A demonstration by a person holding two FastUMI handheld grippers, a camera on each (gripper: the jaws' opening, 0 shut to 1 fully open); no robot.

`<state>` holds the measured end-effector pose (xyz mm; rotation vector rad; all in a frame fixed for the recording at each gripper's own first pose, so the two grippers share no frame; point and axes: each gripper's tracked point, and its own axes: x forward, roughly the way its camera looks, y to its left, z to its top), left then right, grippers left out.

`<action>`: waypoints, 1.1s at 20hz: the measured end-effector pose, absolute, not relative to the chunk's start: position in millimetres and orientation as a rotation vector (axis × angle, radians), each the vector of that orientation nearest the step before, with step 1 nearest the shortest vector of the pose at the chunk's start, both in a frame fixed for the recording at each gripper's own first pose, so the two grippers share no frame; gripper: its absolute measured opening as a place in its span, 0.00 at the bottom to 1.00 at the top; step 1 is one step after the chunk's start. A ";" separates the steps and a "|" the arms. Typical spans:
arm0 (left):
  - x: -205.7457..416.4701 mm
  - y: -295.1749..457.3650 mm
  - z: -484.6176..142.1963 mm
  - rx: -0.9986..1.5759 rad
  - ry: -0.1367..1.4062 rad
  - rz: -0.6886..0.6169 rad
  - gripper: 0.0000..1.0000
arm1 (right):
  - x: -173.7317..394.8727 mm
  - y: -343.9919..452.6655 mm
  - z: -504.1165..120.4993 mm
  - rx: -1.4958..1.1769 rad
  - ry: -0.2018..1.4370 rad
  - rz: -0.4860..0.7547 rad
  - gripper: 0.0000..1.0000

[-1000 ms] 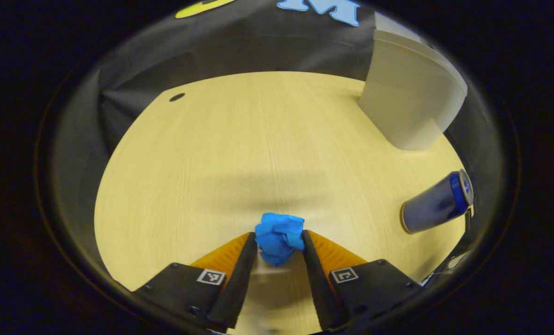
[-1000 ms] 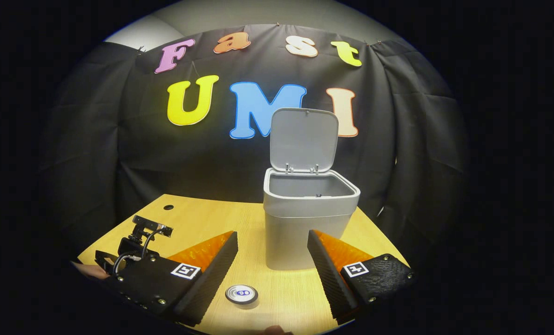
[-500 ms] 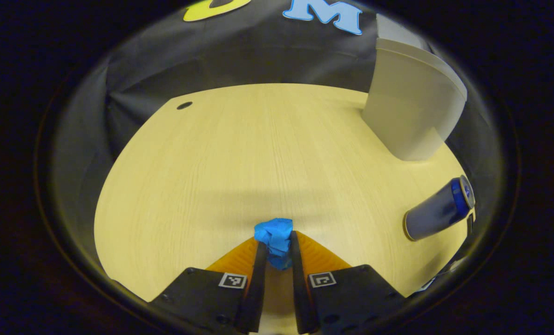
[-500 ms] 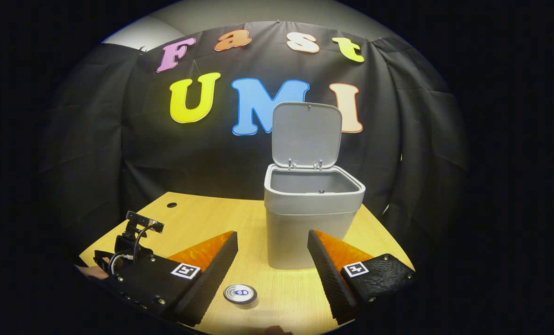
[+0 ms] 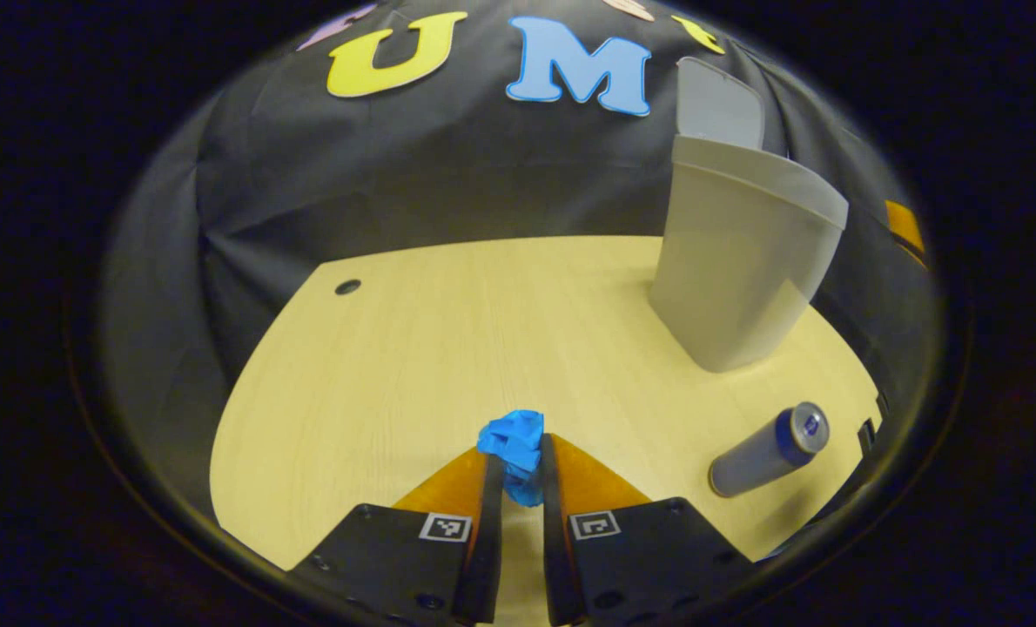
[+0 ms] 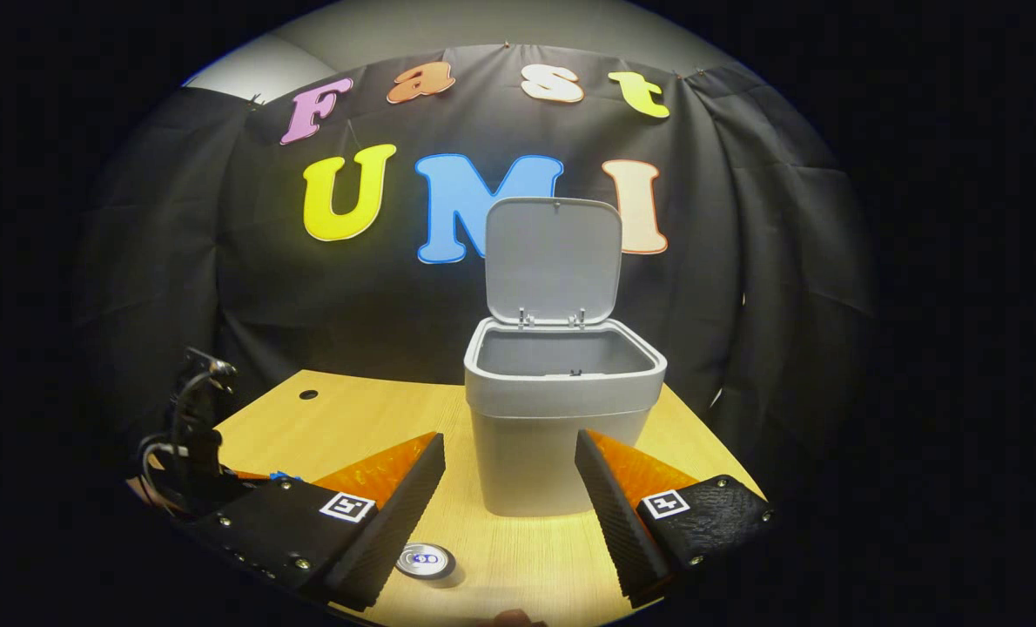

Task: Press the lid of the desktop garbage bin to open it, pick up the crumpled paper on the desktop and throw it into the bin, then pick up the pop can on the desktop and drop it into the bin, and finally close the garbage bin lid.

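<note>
Between the left gripper's [image 5: 518,461] clenched fingers sits the crumpled paper [image 5: 514,448] — grasped above the table [image 5: 448,348]. Next comes carrying it over the open bin [image 6: 561,409] — right gripper [image 6: 509,488] idle, fingers spread.

Looks like a staged recording booth, not anyone's actual home or office

Black cloth [image 6: 309,287] is draped as a backdrop all the way around, pinned up along the top, and a bit of plain pale wall [image 6: 501,26] peeks out above it. In front there's just one light wood surface [image 5: 448,348] with a rounded edge and a cable hole [image 5: 347,286] like an office desk, lit from above while everything around stays dark. Only a few props sit on it: a grey desktop bin [image 6: 553,418] with its lid [image 6: 553,261] flipped up, and a pop can [image 5: 766,453]. The gripper [image 6: 509,488] carries square printed marker tags [image 6: 346,506], so a data-capture setup.
</note>
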<state>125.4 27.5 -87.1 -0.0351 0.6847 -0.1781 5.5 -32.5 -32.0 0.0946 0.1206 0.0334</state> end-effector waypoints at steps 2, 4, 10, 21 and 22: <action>114.7 -4.8 -85.7 -0.023 0.625 -0.194 0.27 | 6.3 -42.2 -31.0 0.092 0.112 0.017 0.96; 140.6 0.5 -32.1 -0.013 0.567 -0.215 0.27 | 5.8 -52.9 -29.3 0.086 0.099 -0.006 0.96; 173.7 -44.9 51.6 -0.033 0.418 -0.279 0.29 | -4.0 -86.4 -27.4 0.094 0.077 -0.086 0.96; 231.7 -176.2 143.2 -0.092 0.260 -0.461 0.26 | -34.7 -145.2 -37.5 0.122 0.088 -0.247 0.96; 235.4 -190.4 145.1 -0.090 0.259 -0.480 0.29 | -38.9 -150.5 -40.6 0.125 0.094 -0.263 0.96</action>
